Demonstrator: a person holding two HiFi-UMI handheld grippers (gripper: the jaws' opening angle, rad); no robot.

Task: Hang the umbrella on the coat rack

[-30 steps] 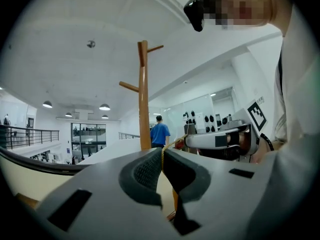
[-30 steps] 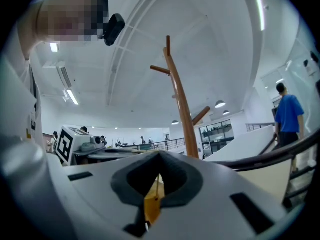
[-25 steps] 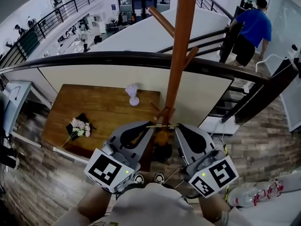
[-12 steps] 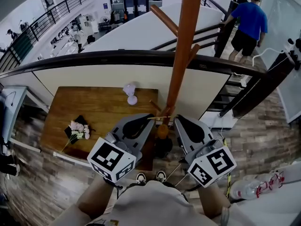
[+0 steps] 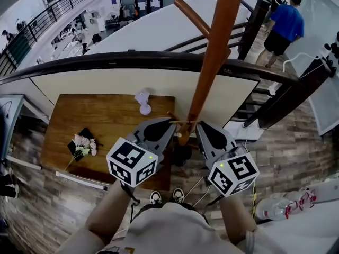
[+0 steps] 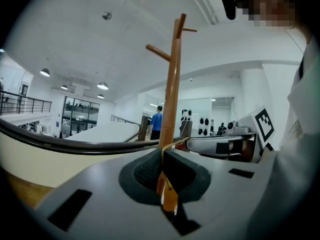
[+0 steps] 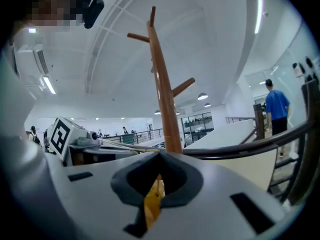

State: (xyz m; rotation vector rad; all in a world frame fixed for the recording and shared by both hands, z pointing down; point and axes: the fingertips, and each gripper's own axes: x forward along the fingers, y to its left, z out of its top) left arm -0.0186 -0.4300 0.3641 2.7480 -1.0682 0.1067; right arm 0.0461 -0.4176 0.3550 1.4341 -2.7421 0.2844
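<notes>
Holds left tool (image 5: 171, 122) and right tool (image 5: 198, 124) side by side against the coat rack (image 5: 212, 52) pole, tips nearly meeting, each pinched tight on the thin cord (image 5: 184, 122) stretched between. Carries the umbrella (image 5: 183, 137) dangling just below, beside the pole, largely hidden, shape hard to make out.

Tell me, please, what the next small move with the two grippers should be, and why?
Probably lift both together and carry the cord over the short peg. The left gripper and right gripper are each shut on that cord, taut between them beside the coat rack pole, and it does not seem hooked on anything.
</notes>
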